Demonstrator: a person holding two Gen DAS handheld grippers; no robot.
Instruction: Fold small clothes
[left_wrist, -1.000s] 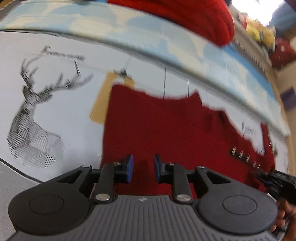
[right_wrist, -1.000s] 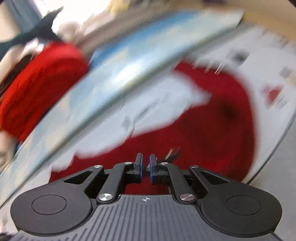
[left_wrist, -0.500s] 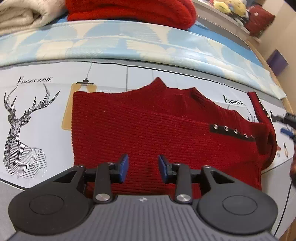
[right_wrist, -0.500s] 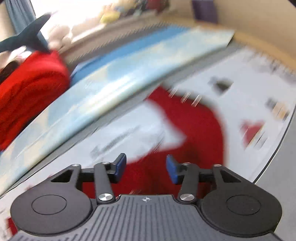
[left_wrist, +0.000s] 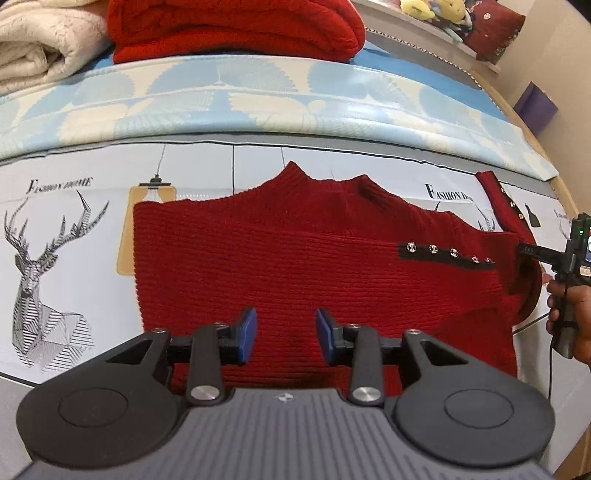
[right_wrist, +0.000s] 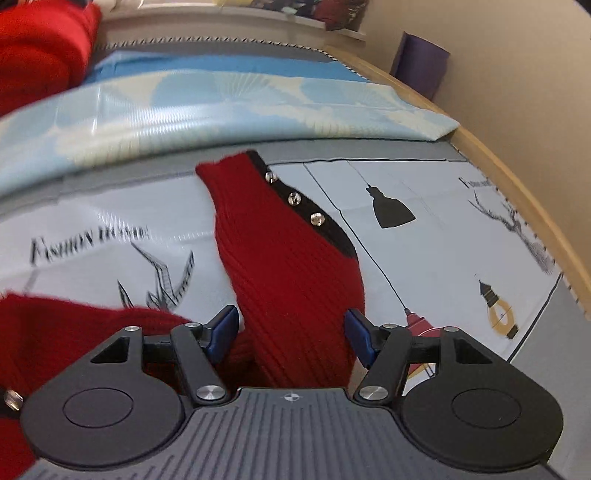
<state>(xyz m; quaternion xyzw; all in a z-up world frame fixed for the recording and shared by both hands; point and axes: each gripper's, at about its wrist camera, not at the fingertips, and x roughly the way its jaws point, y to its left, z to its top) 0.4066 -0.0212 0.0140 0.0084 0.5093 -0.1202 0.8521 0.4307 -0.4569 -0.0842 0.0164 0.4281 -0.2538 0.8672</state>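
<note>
A red knit sweater (left_wrist: 288, 258) lies flat on the printed table cover, one sleeve folded across its front with a black studded cuff (left_wrist: 443, 254). My left gripper (left_wrist: 284, 336) is open and empty just above the sweater's lower hem. My right gripper (right_wrist: 290, 338) is open wide over the other sleeve (right_wrist: 288, 266), which stretches away with its black studded cuff (right_wrist: 306, 210) at the far end. The right gripper also shows in the left wrist view (left_wrist: 561, 254) at the sweater's right edge.
A printed cover with deer (left_wrist: 40, 266) and lamp drawings lies under the sweater. Behind it is a light blue patterned mat (left_wrist: 258, 96), a folded red garment (left_wrist: 236, 29) and a cream blanket (left_wrist: 40, 44). The wooden table edge (right_wrist: 524, 192) runs along the right.
My right gripper has opened from shut and let go of the sleeve, which now lies flat. My left gripper has opened a little wider and drawn back over the hem.
</note>
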